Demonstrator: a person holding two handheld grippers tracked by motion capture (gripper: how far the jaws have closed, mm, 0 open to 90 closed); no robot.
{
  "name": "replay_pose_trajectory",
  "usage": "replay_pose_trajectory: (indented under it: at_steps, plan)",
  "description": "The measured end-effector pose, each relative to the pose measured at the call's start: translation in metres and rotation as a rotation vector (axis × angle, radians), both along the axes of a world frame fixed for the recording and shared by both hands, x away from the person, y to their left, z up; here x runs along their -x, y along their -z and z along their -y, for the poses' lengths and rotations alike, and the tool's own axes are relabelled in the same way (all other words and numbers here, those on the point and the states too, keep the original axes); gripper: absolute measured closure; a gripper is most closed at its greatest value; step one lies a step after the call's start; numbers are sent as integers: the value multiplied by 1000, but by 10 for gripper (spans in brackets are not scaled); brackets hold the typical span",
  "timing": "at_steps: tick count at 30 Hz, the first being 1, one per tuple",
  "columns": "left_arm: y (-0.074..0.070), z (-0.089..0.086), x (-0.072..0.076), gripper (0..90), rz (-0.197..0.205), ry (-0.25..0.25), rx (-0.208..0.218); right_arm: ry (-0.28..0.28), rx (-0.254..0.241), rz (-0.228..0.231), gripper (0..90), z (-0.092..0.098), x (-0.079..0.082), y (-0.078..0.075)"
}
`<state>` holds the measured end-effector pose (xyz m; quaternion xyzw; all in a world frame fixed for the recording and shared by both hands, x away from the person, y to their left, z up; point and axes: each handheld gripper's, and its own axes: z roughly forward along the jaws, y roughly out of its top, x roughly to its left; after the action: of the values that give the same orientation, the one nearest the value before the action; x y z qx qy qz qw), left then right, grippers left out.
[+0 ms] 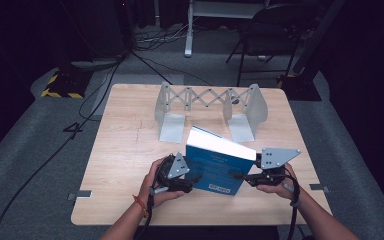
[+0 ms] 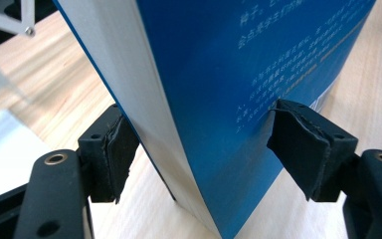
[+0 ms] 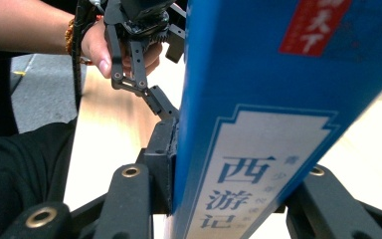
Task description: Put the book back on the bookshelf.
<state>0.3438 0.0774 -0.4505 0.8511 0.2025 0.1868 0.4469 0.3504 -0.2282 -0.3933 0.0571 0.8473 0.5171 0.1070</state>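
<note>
a person's two hands hold a gripper each at the near edge of a wooden surface (image 1: 125,150), with a thick blue book (image 1: 217,167) standing between them, leaning a little. the left gripper (image 1: 192,181) sits at the book's left end; in the left gripper view its pads (image 2: 114,154) stand apart from the page edge and cover, so the book (image 2: 238,99) is between the jaws but not pressed. the right gripper (image 1: 236,176) is clamped on the book's spine end, and the right gripper view shows its pad (image 3: 161,159) tight against the blue spine (image 3: 258,124). farther back on the surface, well apart from the book, stands a grey metal expanding book rack (image 1: 210,107). beyond the surface are a folding chair (image 1: 265,30) and floor cables (image 1: 150,37).
</note>
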Motion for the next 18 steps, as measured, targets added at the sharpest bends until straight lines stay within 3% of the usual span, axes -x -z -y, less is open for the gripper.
replay_pose_trajectory:
  at_steps: [9,18]
  plan:
    - [2,23,-15,268,11,15,9,90,13,12,587,22,5,-2]
    - [4,21,-16,273,-6,11,24,134,-12,-19,587,21,5,-7]
